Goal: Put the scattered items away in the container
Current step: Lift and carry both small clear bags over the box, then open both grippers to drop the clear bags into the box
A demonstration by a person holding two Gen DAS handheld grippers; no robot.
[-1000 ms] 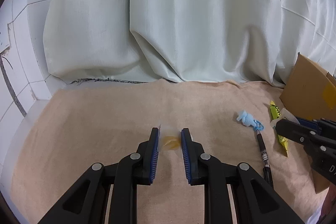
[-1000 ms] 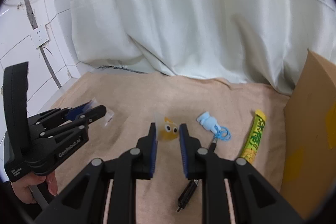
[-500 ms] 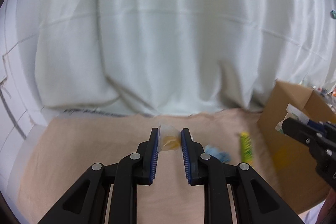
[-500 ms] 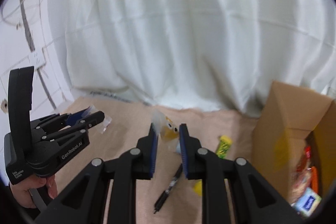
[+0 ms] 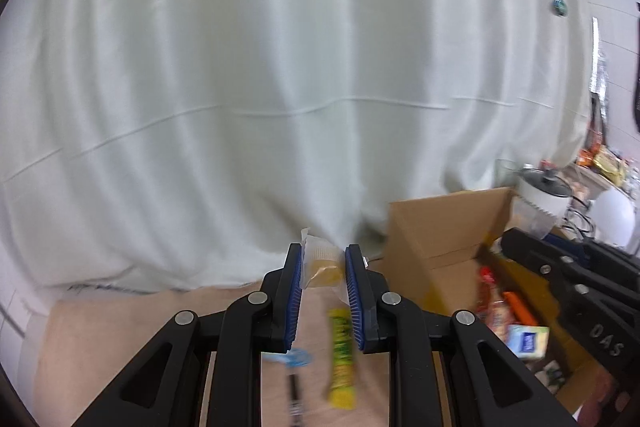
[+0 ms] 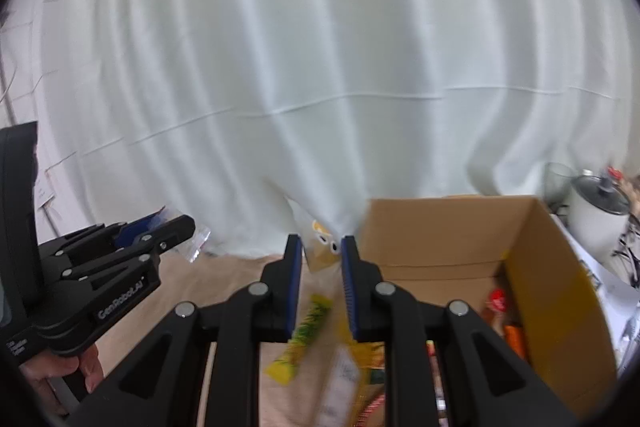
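Note:
My left gripper (image 5: 322, 253) is shut on a clear packet with a yellow piece inside (image 5: 320, 265), held in the air. My right gripper (image 6: 318, 247) is shut on a clear bag with a yellow googly-eyed figure (image 6: 322, 245), raised near the left wall of the open cardboard box (image 6: 560, 287). The box also shows in the left wrist view (image 5: 440, 227) at right, holding several packaged items. On the beige cloth lie a yellow-green snack stick (image 5: 341, 359), a light blue keychain figure (image 5: 290, 357) and a black pen (image 5: 294, 395).
A white curtain (image 5: 280, 87) hangs behind the table. A white rice cooker (image 6: 598, 215) and clutter stand to the right behind the box. The left gripper (image 6: 100, 275) appears at the left edge of the right wrist view.
Both grippers have lifted with their packets and swung right toward the box. The box interior has come into view.

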